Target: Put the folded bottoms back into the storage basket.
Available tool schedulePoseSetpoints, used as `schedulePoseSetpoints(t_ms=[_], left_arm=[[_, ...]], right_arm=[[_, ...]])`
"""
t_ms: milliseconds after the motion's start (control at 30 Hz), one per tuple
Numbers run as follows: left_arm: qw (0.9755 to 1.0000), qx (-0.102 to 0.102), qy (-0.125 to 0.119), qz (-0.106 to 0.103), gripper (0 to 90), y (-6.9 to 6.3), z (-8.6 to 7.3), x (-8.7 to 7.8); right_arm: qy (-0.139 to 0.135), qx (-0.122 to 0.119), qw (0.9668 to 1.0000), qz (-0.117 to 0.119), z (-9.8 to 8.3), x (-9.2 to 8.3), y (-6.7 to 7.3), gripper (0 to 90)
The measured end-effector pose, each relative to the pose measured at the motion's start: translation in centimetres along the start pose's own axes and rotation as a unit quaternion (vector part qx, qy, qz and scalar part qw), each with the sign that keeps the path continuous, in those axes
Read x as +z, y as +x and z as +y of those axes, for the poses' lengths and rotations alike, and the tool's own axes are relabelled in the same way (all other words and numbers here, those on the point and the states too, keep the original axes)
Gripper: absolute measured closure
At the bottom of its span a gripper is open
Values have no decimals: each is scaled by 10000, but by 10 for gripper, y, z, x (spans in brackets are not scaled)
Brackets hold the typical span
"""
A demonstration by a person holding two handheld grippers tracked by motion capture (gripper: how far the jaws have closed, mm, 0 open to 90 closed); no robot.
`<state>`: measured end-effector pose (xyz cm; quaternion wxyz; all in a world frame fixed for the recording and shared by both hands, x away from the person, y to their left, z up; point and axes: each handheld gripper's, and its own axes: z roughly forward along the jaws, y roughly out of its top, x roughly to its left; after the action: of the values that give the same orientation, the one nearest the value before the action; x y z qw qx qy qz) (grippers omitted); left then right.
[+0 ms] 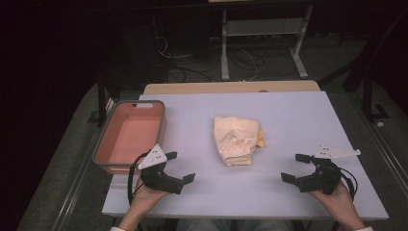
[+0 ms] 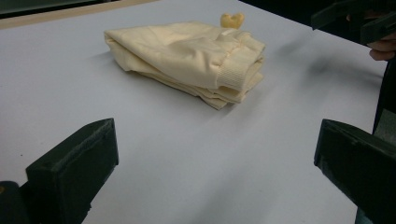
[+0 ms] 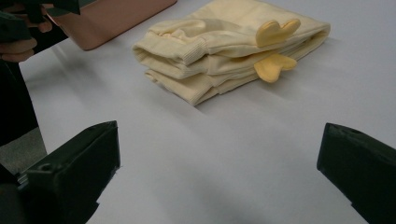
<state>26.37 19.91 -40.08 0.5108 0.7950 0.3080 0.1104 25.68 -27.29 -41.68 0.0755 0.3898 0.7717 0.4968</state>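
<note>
Folded pale-yellow ribbed-cuff garment, smooth lavender table, pink rectangular tub

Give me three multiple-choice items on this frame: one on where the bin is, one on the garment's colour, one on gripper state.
1. Where is the bin relative to the folded garment in the high view?
A. left of it
B. right of it
C. under it

2. What colour is the garment?
A. dark blue
B. pale yellow
C. red

3. How do the left gripper and right gripper stand?
A. both shut on the garment
B. one holds the bin
C. both open, holding nothing

Answers: A, the bin sits at the table's left edge; B, the cloth is cream-yellow; C, wide jaws over bare table.
</note>
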Motion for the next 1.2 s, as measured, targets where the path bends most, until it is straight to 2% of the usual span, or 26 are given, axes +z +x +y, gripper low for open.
schedulePoseSetpoints(t_ms=[300, 533, 767, 1000, 1200], left_arm=[[10000, 0, 57, -23, 0, 0, 1, 0], [9999, 45, 85, -44, 0, -1, 6, -1], [9998, -36, 55, -179, 0, -3, 17, 1], [9996, 82, 168, -207, 0, -3, 30, 6], [9994, 94, 223, -227, 0, -3, 39, 8]], right_arm=[[17, -51, 10000, -4, 1, -1, 2, 0], [41, 17, 10000, -2, 2, -2, 2, 0], [200, -3, 9998, 13, 11, -1, 3, 0], [271, -26, 9996, 43, 18, -3, 4, 0], [352, -48, 9993, 100, 23, 0, 5, 0]])
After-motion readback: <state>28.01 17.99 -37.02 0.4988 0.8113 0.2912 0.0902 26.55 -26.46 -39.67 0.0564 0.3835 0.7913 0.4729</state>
